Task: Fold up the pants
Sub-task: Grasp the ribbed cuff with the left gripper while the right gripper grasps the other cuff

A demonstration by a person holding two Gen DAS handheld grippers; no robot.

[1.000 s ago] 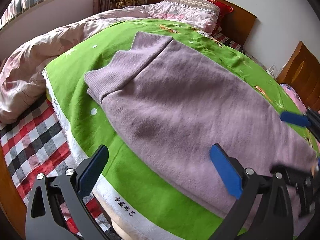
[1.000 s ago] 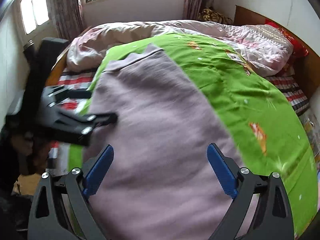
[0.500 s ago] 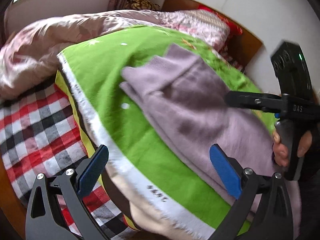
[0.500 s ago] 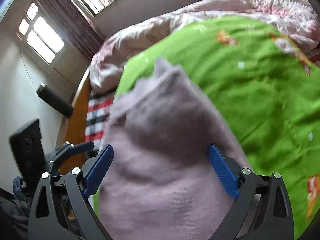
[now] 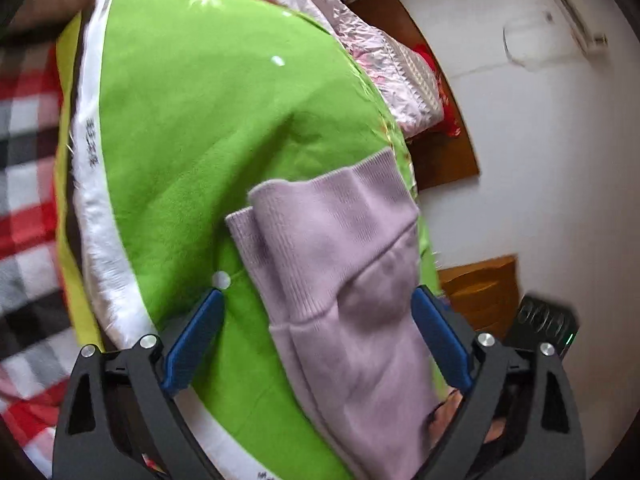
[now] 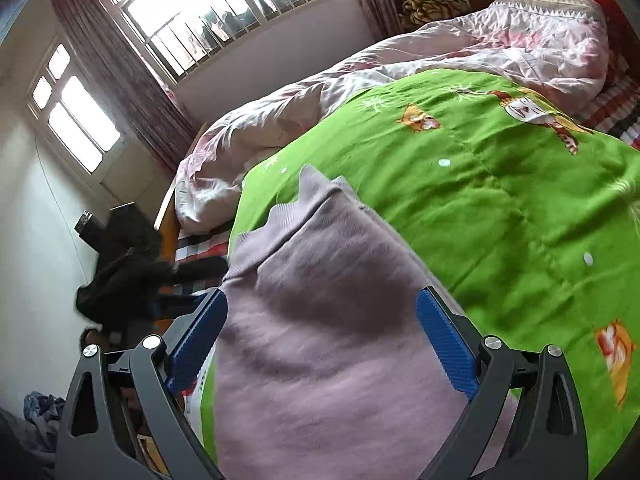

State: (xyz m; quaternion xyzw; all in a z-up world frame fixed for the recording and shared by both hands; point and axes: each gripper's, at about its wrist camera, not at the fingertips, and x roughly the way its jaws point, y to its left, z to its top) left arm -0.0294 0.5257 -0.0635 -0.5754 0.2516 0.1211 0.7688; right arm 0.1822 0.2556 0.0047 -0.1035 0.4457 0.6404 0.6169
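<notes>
Lilac knit pants [image 5: 340, 280] lie on a green blanket [image 5: 192, 136] spread over the bed, ribbed waistband [image 5: 320, 216] ahead of the left gripper [image 5: 316, 340], body of the garment running back between its blue fingers [image 5: 192, 340].

Left gripper: jaws wide apart, nothing clamped; the left finger is over bare blanket, the right finger at the pants' far edge. Beyond the jaws: white blanket hem with printed characters [image 5: 92, 148], checked sheet [image 5: 28, 184] to the left, pink quilt [image 5: 392, 68] ahead, wooden headboard [image 5: 440, 144] and white wall to the right. Part of a hand shows behind the right finger, blurred.

Right gripper [image 6: 320, 340]: jaws wide apart, nothing clamped; pants [image 6: 320, 340] fill the gap between the fingers [image 6: 444, 344], waistband points ahead. To the right of the jaws: green blanket [image 6: 500, 208] with cartoon prints. Ahead: pink quilt [image 6: 440, 48], barred window [image 6: 224, 4], curtain [image 6: 120, 72]. To the left of the jaws: the left gripper [image 6: 188, 300], dark and blurred, at the pants' edge beside the bed frame; whether it touches the cloth cannot be told.
</notes>
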